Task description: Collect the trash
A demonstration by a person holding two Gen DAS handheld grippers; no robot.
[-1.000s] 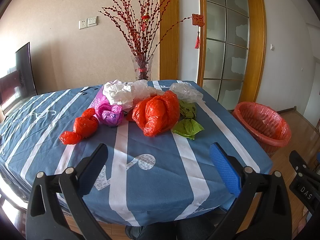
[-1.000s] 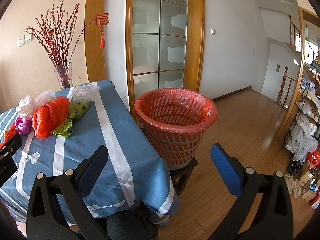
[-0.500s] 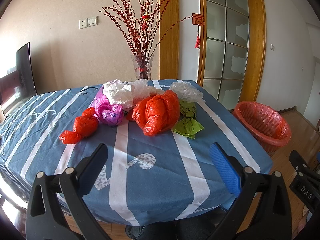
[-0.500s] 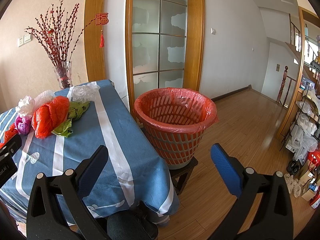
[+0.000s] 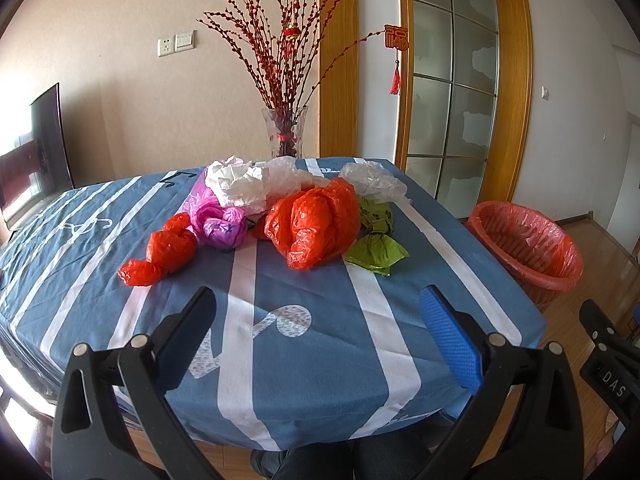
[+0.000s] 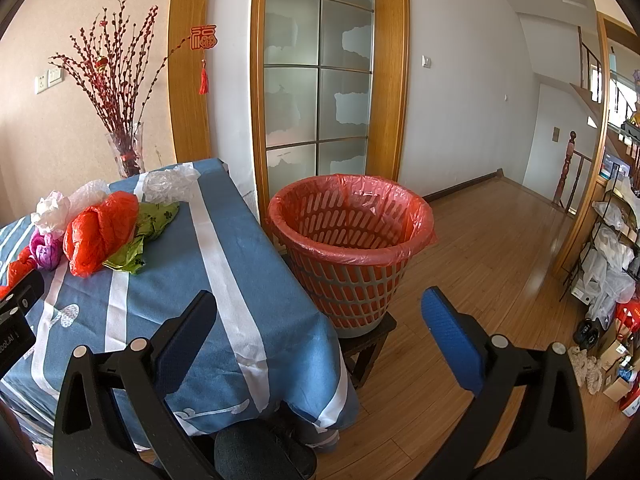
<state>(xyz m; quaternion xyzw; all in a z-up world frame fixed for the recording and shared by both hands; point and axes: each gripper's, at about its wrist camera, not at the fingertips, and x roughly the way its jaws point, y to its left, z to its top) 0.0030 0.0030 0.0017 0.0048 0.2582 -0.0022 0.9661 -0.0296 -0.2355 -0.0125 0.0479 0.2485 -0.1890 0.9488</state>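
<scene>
Nothing moved | left gripper [image 5: 316,320] open | label perhaps "DAS"

Bags [image 5: 316,224] clustered mid-table [image 5: 280,344]; vase [image 5: 285,132] behind; basket [image 6: 352,248] right of table.

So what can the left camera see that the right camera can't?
Only the left wrist view shows the small red bag whole and the dark screen by the wall. Only the right wrist view shows the stool under the bin, the hallway stairs and the cluttered shelf. Both show the big red bag, the green bag, the vase, the bin and open grippers.
</scene>
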